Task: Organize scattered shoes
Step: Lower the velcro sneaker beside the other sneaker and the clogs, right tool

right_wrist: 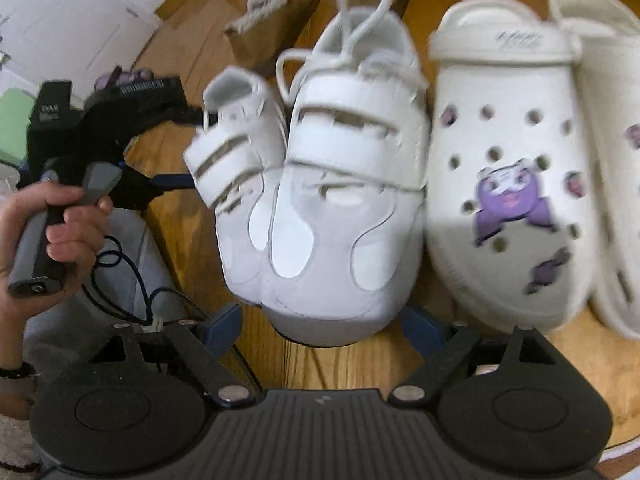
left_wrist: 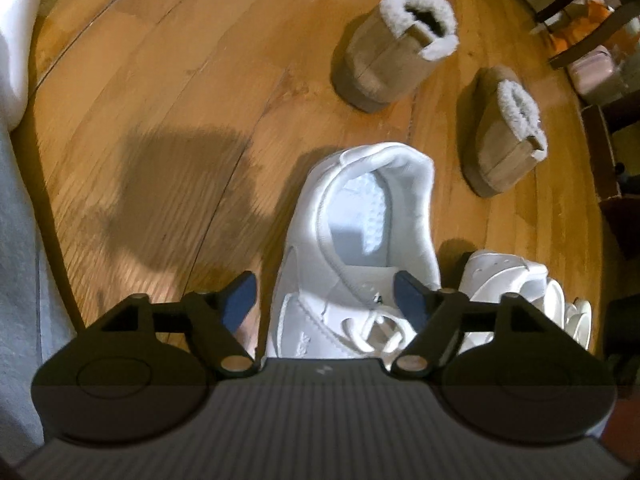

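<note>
In the left wrist view a white sneaker (left_wrist: 360,248) lies between the fingers of my left gripper (left_wrist: 326,300), which is open around its laced part; contact is unclear. A second white sneaker (left_wrist: 508,280) sits to its right. In the right wrist view my right gripper (right_wrist: 320,330) is open around the toe of the nearer white strap sneaker (right_wrist: 344,208). The other sneaker (right_wrist: 240,184) lies against its left side, with the left gripper tool (right_wrist: 100,128) beside it. Two tan fleece-lined slippers (left_wrist: 400,52) (left_wrist: 508,132) stand farther off.
A pair of white clogs with purple charms (right_wrist: 508,184) (right_wrist: 612,152) lies right of the sneakers on the wooden floor (left_wrist: 180,100). Dark chair legs (left_wrist: 584,12) and boxes stand at the far right. A grey-trousered leg (left_wrist: 16,280) is at left.
</note>
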`<state>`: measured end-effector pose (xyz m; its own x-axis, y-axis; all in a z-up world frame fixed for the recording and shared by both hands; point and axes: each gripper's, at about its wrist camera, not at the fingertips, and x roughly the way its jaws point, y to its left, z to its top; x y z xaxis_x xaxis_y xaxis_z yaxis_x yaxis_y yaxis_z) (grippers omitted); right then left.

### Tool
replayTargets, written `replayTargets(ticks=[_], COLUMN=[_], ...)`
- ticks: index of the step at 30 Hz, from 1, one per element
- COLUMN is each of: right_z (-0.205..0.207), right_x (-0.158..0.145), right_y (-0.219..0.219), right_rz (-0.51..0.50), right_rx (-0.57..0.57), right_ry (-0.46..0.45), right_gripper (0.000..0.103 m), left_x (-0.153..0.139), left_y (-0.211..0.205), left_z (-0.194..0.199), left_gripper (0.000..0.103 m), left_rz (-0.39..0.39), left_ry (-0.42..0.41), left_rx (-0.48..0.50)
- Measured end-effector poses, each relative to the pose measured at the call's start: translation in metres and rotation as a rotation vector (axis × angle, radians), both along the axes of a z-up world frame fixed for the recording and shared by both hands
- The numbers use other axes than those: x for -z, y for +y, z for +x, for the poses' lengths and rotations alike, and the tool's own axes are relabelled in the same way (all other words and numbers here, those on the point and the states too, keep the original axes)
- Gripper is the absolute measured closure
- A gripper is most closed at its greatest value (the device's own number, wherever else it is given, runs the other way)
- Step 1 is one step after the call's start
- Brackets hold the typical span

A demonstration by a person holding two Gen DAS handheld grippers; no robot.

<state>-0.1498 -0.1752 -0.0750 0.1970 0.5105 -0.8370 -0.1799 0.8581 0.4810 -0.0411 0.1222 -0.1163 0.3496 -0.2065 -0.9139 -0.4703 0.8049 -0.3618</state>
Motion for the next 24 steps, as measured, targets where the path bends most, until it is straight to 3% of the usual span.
replayTargets(ticks=[14, 19, 24], right_z=[0.005, 0.008, 0.005], right_x=[0.005, 0.004, -0.004], right_y=[0.002, 0.003, 0.001], right_rz=[-0.070, -0.097, -0.137], right_rx=[-0.023, -0.017, -0.011], right_ry=[-0.082, -0.092, -0.114], right_gripper=[0.018, 0.019, 0.024], left_x=[0.004, 0.007, 0.008], left_y=[0.002, -0.004, -0.016], left_z=[-0.002, 0.001, 0.006], left_gripper=[0.016, 0.016, 0.027], left_rz=[-0.008, -0.011, -0.037], left_ry=[0.006, 0.006, -0.037], left_rx=[-0.006, 0.042, 0.089])
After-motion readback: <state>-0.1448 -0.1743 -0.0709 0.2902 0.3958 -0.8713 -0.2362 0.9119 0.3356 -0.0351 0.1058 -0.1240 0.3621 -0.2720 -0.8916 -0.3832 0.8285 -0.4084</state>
